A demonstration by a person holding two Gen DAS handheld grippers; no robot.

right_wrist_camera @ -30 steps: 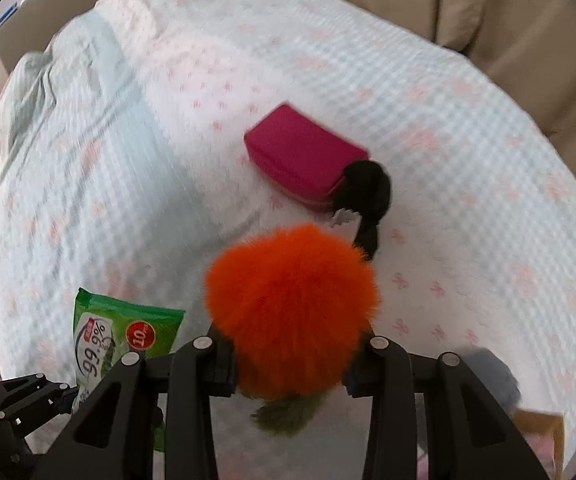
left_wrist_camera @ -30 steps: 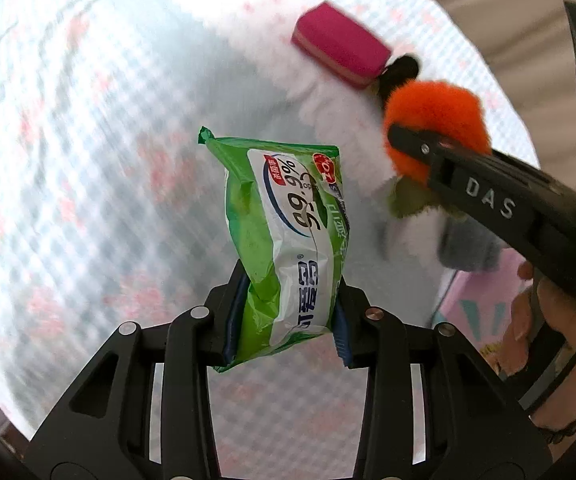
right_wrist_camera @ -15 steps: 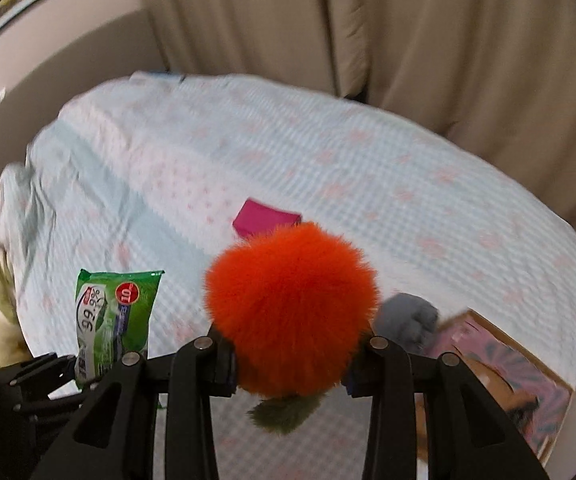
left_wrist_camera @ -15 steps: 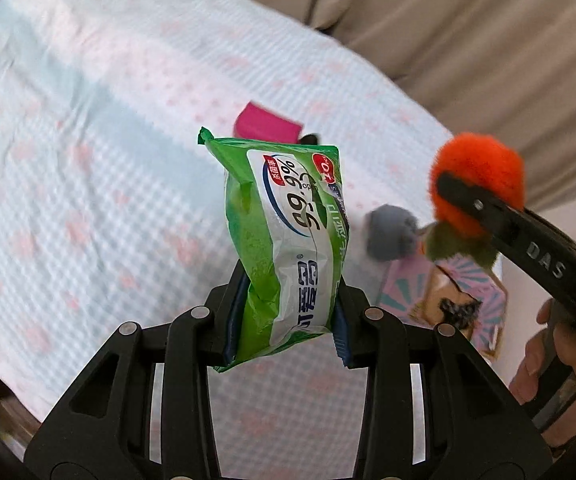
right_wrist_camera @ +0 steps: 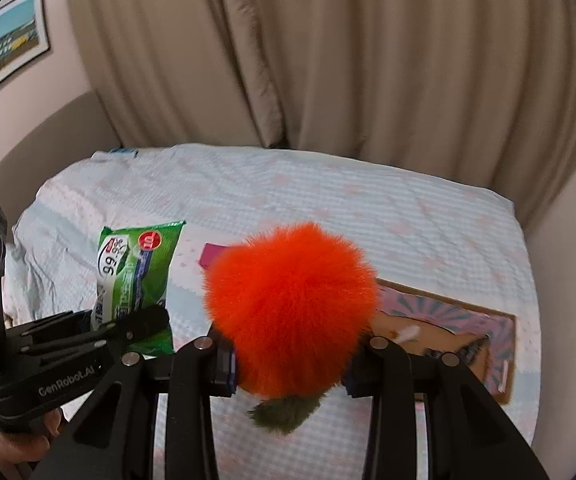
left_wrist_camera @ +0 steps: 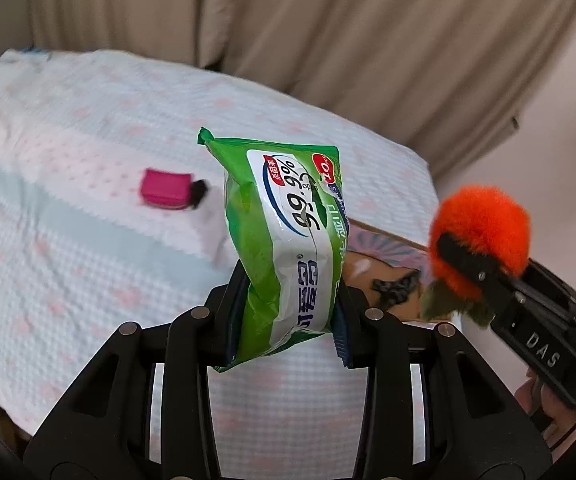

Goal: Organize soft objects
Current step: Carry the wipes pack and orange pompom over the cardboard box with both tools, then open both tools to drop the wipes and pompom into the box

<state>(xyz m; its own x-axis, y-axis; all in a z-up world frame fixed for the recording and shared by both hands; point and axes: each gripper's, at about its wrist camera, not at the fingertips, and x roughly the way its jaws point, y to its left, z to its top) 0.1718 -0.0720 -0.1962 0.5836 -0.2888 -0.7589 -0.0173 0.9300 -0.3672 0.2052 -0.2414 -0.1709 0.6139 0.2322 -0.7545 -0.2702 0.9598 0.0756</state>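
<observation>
My left gripper (left_wrist_camera: 288,316) is shut on a green wet-wipes pack (left_wrist_camera: 288,236), held upright above the bed; the pack also shows in the right wrist view (right_wrist_camera: 135,272). My right gripper (right_wrist_camera: 290,364) is shut on a fluffy orange plush ball (right_wrist_camera: 292,312) with a green tuft below; it also shows in the left wrist view (left_wrist_camera: 482,248), to the right of the pack. A pink pouch (left_wrist_camera: 164,190) with a black pom-pom lies on the bed beyond; in the right wrist view only its corner (right_wrist_camera: 209,256) shows behind the ball.
A pale quilted bedspread (left_wrist_camera: 67,132) covers the bed. An open cardboard box (right_wrist_camera: 460,332) with a pink patterned flap sits at the bed's right edge, also in the left wrist view (left_wrist_camera: 384,256). Beige curtains (right_wrist_camera: 328,60) hang behind. A framed picture (right_wrist_camera: 3,48) hangs on the left wall.
Both grippers have lifted and pulled back from the bed, each keeping its object. The pink pouch now looks farther away, and the curtains and the box have come into view.
</observation>
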